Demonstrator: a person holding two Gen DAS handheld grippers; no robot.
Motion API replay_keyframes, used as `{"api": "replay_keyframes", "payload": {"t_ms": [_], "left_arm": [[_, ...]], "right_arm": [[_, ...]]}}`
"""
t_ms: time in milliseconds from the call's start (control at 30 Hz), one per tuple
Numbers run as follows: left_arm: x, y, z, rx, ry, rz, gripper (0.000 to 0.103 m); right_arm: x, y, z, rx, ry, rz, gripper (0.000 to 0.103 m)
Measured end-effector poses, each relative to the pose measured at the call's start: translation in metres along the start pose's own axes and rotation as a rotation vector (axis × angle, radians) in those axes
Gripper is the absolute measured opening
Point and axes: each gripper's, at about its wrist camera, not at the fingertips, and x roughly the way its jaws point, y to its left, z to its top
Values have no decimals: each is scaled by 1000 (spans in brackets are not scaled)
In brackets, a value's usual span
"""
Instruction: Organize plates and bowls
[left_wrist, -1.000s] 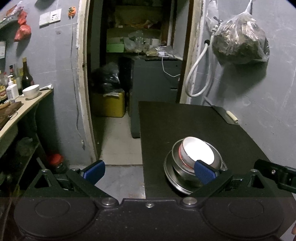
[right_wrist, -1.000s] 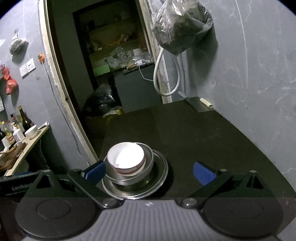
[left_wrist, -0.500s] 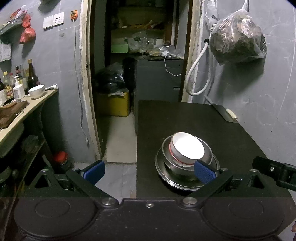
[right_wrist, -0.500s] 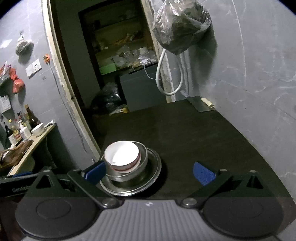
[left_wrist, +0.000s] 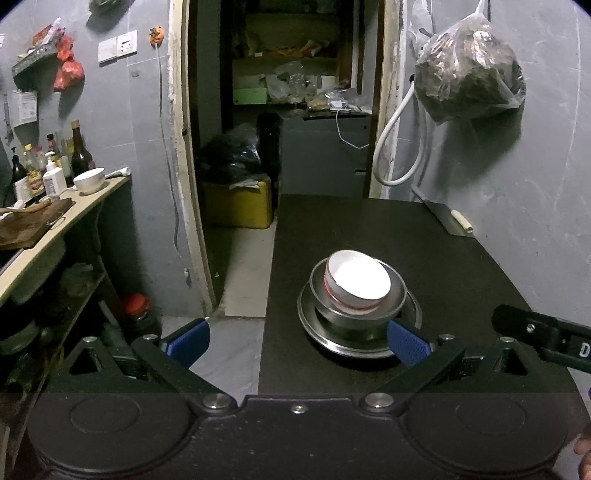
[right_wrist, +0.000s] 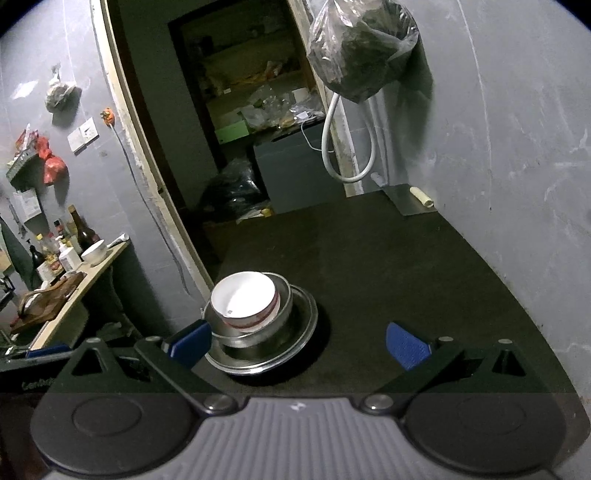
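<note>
Both grippers hang low over the near end of the black table (left_wrist: 461, 266), pointing toward the far doorway. The left gripper (left_wrist: 297, 341) has its blue pads spread wide with nothing between them; its right pad (left_wrist: 406, 347) sits just in front of the dish stack, while the other pad is out past the table's left edge, over the floor. The right gripper (right_wrist: 297, 345) is spread wide and empty too, its left pad (right_wrist: 190, 345) just beside the stack. The stack itself: a white bowl (left_wrist: 358, 282) with a red band nested, a bit tilted, inside a metal bowl (left_wrist: 395, 299), which sits on a metal plate (left_wrist: 306, 314), all close to the table's near-left edge. Far right on the table there's a flat metal sheet (right_wrist: 406, 199) with a small pale roll on it against the grey wall. A bulging plastic bag (left_wrist: 469, 70) and a looped white hose (left_wrist: 391, 147) hang on that wall. Off to the left is a counter (left_wrist: 55, 221) with bottles and another white bowl. The middle and right of the tabletop are bare.
</note>
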Motion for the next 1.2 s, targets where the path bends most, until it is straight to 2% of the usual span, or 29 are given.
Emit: {"api": "replay_keyframes", "payload": {"t_ms": [400, 633, 1200], "left_arm": [[-25, 5, -18, 19, 33, 73, 102], [-27, 14, -20, 33, 65, 86, 102], [-12, 62, -13, 59, 51, -12, 102]], "right_arm": [[0, -2, -19, 36, 62, 64, 103], [1, 4, -27, 59, 79, 66, 103], [12, 56, -25, 30, 45, -14, 103]]}}
